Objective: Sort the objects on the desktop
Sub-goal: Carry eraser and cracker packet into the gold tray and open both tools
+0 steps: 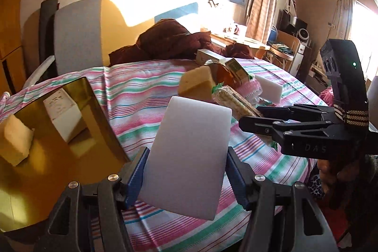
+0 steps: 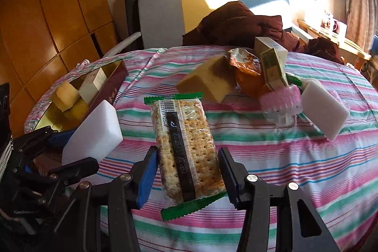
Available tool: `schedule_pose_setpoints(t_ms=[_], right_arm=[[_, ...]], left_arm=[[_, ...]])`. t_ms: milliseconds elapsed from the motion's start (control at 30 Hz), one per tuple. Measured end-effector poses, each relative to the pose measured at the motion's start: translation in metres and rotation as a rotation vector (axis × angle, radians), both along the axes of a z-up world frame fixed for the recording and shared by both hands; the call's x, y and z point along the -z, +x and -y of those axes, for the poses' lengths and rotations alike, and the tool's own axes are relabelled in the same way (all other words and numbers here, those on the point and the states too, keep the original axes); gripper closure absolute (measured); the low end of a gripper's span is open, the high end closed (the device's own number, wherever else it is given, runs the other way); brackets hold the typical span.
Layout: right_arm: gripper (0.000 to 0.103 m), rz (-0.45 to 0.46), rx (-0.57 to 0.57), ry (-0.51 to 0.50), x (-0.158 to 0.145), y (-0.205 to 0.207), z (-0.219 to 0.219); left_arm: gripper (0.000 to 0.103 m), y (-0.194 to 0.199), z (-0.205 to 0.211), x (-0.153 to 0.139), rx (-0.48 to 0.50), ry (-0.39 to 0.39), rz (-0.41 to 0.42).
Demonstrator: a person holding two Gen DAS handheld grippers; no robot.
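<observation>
My left gripper (image 1: 186, 157) is shut on a white sponge block (image 1: 189, 157), held above the striped tablecloth just right of a gold-lined box (image 1: 96, 115). That box holds a yellow sponge (image 1: 16, 143) and a small white carton (image 1: 63, 115). In the right wrist view a cracker packet (image 2: 186, 148) with green ends lies on the cloth. My right gripper (image 2: 187, 152) stands open astride it, a thin gap showing on each side. The left gripper (image 2: 70, 152) with its white sponge block (image 2: 94, 131) shows at that view's left, beside the maroon box (image 2: 113, 86).
A pile sits mid-table: a yellow sponge (image 2: 208, 79), an orange packet (image 2: 248, 77), a green-gold carton (image 2: 274, 67), a pink roll (image 2: 281, 100) and a second white sponge (image 2: 323, 108). Behind the table stand a grey chair (image 2: 160, 15) and a brown coat (image 2: 238, 25).
</observation>
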State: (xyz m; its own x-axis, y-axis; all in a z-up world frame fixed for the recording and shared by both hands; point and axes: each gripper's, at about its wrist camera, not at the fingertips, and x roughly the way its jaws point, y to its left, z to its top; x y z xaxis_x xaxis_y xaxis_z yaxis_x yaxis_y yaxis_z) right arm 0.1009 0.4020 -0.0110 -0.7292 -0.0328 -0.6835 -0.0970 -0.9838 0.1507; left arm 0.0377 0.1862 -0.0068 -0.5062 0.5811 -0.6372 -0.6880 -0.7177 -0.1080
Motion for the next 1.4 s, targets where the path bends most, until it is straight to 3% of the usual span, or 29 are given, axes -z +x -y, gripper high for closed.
schedule_pose_setpoints(t_ms=[500,900,1400], right_arm=[[0.051,-0.116,-0.210,0.028,-0.034,-0.040,0.107],[0.051,-0.095,-0.381,0.034,-0.027,-0.072,0.180],[0.051,-0.005,-0.492,0.043,0.000,-0.122,0.242]], left_arm=[[0.038,-0.032,0.097,-0.013,-0.284,-0.034,-0.059],[0.038,-0.056,0.173,0.000,-0.472,-0.074,-0.036],[0.038,-0.079,0.202,0.035,-0.527,-0.111,0.050]])
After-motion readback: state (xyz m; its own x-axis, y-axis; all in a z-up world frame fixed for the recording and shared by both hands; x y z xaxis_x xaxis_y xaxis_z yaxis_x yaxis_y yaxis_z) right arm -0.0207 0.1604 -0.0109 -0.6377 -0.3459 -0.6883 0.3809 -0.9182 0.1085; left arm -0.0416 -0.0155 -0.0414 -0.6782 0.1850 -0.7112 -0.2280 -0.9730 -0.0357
